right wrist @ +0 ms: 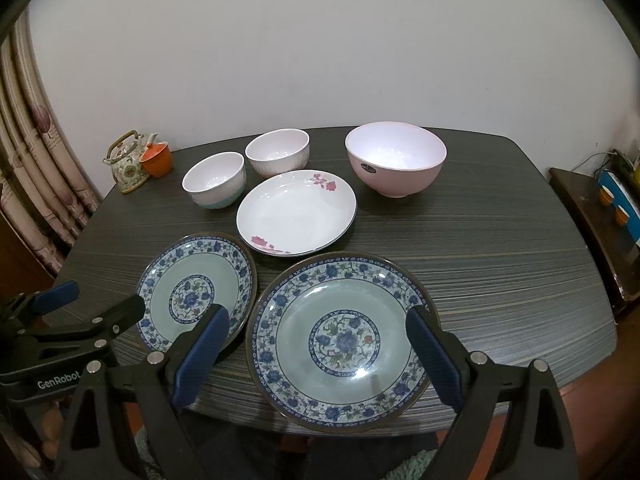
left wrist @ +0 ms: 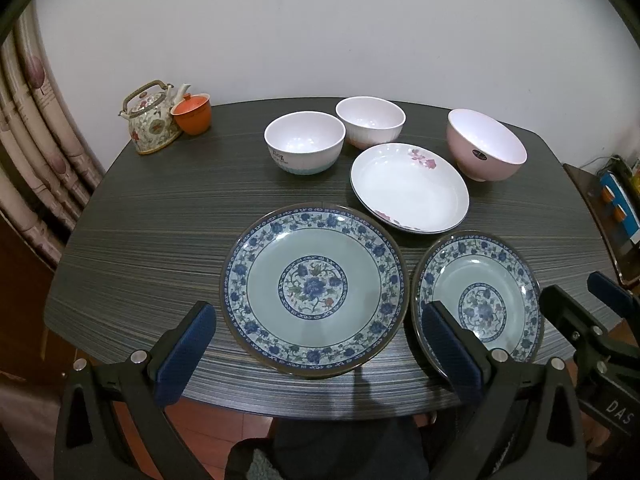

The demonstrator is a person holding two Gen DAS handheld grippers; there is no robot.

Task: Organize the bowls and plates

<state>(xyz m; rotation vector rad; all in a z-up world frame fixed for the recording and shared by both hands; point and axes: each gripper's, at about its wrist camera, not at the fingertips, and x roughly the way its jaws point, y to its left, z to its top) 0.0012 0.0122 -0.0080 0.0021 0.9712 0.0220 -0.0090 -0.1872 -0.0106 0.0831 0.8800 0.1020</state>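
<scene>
Two blue floral plates lie at the table's near edge: the left plate [left wrist: 314, 288] [right wrist: 196, 290] and the right plate [left wrist: 478, 300] [right wrist: 342, 338]. Behind them lies a white plate with pink flowers [left wrist: 408, 188] [right wrist: 296, 212]. At the back stand a white bowl with a teal base [left wrist: 304, 142] [right wrist: 214, 180], a ribbed white bowl [left wrist: 370, 120] [right wrist: 278, 152] and a pink bowl [left wrist: 486, 146] [right wrist: 396, 160]. My left gripper [left wrist: 318, 354] is open and empty, hovering at the left plate's near rim. My right gripper [right wrist: 318, 354] is open and empty over the right plate.
A floral teapot [left wrist: 150, 120] [right wrist: 126, 166] and an orange cup [left wrist: 192, 114] [right wrist: 157, 160] stand at the dark table's [left wrist: 160, 220] back left corner. Curtains hang at the left. A side stand with small items [right wrist: 612, 204] is at the right.
</scene>
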